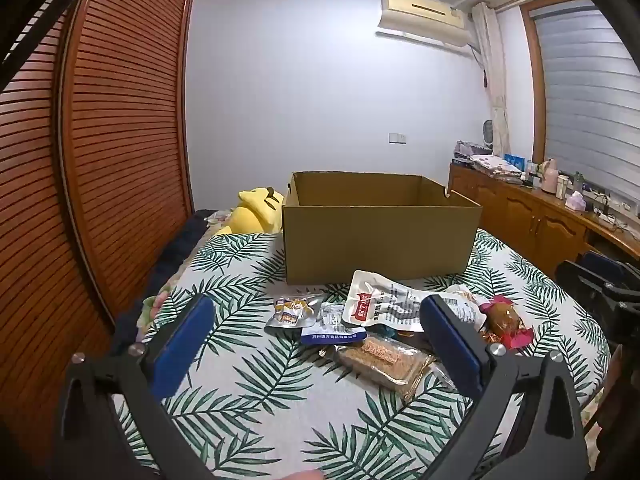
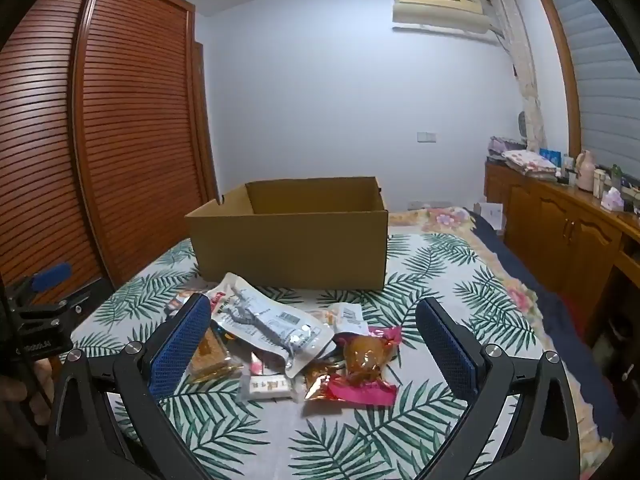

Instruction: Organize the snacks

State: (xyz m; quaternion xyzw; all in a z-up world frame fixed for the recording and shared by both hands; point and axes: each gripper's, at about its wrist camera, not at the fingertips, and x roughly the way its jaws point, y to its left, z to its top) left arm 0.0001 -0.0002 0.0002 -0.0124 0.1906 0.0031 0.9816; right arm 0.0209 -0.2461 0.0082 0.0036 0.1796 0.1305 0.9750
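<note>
I am holding my left gripper (image 1: 316, 328) and right gripper (image 2: 314, 336) above the bed (image 1: 248, 400), both with jaws spread wide and pinching nothing. The snacks (image 1: 372, 320) are lying in a loose pile on the leaf-print cover, just in front of the open cardboard box (image 1: 380, 240), which is sitting further back with bare cover to either side. In front of the pile the cover is running clear toward me; the wardrobe (image 1: 100, 160) is crowding the left edge and the cabinet (image 2: 560, 232) the right. My left view is showing a yellow plush (image 1: 256, 212) beside the box, a foil pouch (image 1: 294, 312) and a grain bar (image 1: 380, 358); my right view is hiding the plush but showing the pink wrapper (image 2: 360, 384) in full and the floral bedding behind. The white pouch (image 2: 272, 328) is carrying a red label and a barcode, but I cannot read the print.
</note>
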